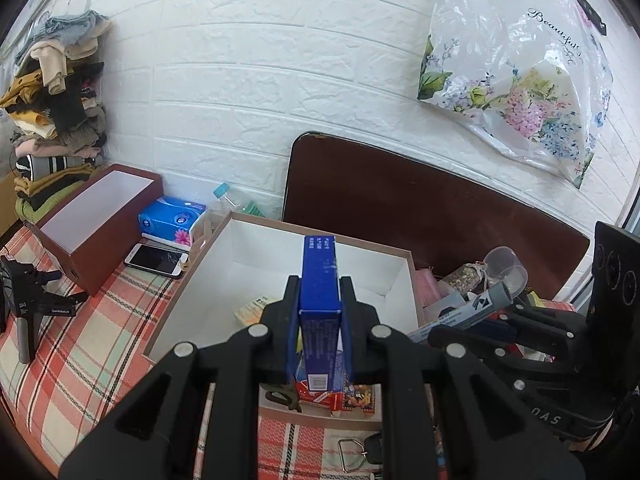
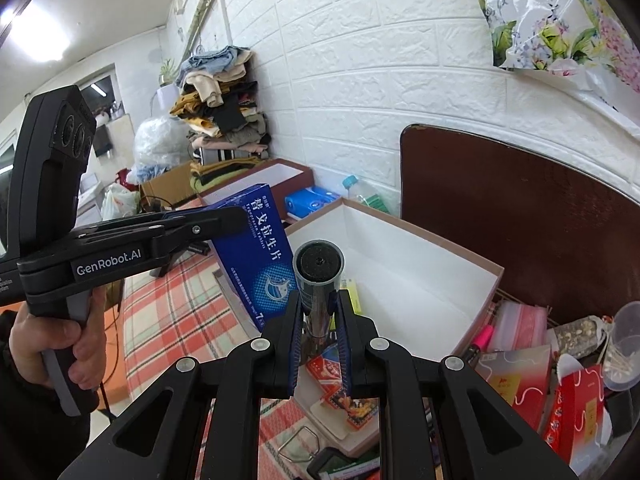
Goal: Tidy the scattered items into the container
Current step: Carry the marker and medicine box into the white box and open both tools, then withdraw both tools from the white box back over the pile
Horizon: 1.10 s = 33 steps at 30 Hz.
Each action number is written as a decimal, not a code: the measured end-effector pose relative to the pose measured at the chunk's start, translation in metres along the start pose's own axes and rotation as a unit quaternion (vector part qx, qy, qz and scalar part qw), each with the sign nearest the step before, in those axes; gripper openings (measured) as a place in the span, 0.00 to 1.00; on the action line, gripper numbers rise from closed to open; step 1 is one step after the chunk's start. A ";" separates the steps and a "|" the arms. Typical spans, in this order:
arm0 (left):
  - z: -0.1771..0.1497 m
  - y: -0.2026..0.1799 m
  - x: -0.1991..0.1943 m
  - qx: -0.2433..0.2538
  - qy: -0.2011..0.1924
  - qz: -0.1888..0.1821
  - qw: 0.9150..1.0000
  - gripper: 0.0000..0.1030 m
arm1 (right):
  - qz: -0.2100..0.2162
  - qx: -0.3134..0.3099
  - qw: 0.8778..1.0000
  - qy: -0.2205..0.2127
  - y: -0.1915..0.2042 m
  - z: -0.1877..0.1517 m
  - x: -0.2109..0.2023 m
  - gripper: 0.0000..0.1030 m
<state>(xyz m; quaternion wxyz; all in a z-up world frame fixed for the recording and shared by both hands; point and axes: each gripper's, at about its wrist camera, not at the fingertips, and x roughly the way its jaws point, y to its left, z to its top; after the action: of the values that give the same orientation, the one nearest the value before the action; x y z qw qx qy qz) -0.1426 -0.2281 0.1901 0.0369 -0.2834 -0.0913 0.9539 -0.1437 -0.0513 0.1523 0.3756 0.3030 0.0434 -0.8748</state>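
At the nine o'clock edge of the left wrist view a spare gripper [image 1: 28, 300] lies on the plaid cloth [image 1: 100, 340], with one brown shoebox [image 1: 100, 224] at ten o'clock, one phone [image 1: 156, 260] just beside it and one blue tissue pack [image 1: 172, 220] behind. At the centre, the left gripper [image 1: 318, 304] is clamped narrow on one blue medicine box [image 1: 319, 280], held on edge above the white-lined container [image 1: 396, 276]. In the right wrist view that same box appears at nine o'clock in the person's hand-held tool, and the right gripper [image 2: 320, 316] is closed tight on one grey cylindrical tube [image 2: 319, 280], its cap end pointing over the container's near side. My reading is that the task is partway through: the container already holds a few things, namely one yellow packet [image 1: 254, 312] on its floor and what look like two or three red card packs [image 2: 332, 376] near its front wall, though I cannot count them surely. The two held items are over the box but not yet released. At three to four o'clock a pile remains outside: one clear measuring cup [image 2: 624, 344], one pink highlighter [image 2: 482, 338], one speckled pouch [image 2: 576, 336], at least two red packets [image 2: 576, 416], and one metal clip [image 2: 300, 446] at six o'clock.
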 end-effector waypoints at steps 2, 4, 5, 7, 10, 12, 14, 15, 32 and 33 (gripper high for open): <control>0.001 0.001 0.003 0.000 0.001 0.000 1.000 0.17 | 0.001 0.001 1.000 0.001 -0.001 0.001 0.003 0.17; 0.002 0.002 0.005 -0.001 0.001 -0.001 1.000 0.17 | 0.001 0.001 1.000 0.001 -0.002 0.002 0.005 0.17; 0.002 0.003 0.006 -0.001 0.002 -0.002 1.000 0.17 | 0.001 0.002 1.000 0.001 -0.003 0.002 0.005 0.17; 0.002 0.003 0.008 -0.002 0.003 -0.003 1.000 0.17 | -0.001 0.002 1.000 0.000 -0.003 0.003 0.006 0.17; 0.003 0.005 0.010 -0.011 -0.001 0.004 1.000 0.27 | -0.005 0.002 1.000 -0.002 -0.003 0.004 0.008 0.17; 0.003 0.008 0.008 -0.018 -0.013 0.019 1.000 0.81 | -0.005 0.009 1.000 0.001 -0.005 0.005 0.010 0.25; 0.003 0.009 0.001 -0.022 -0.035 0.026 0.999 0.99 | -0.017 0.014 1.000 0.004 -0.007 0.005 0.013 0.90; 0.003 0.009 -0.003 -0.020 -0.044 0.028 0.998 0.99 | -0.024 0.017 1.000 -0.007 -0.007 0.004 0.010 0.95; -0.001 -0.003 -0.015 -0.010 -0.035 0.026 0.999 0.99 | -0.025 0.043 0.998 -0.039 -0.008 0.003 -0.020 0.95; -0.001 -0.005 -0.017 -0.009 -0.035 0.025 0.999 0.99 | -0.026 0.043 0.998 -0.040 -0.008 0.002 -0.023 0.95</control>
<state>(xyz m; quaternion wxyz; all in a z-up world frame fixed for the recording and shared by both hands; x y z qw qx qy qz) -0.1279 -0.2254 0.1991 0.0074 -0.2527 -0.0942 0.9629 -0.1379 -0.0320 0.1654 0.3412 0.2822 -0.0011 -0.8966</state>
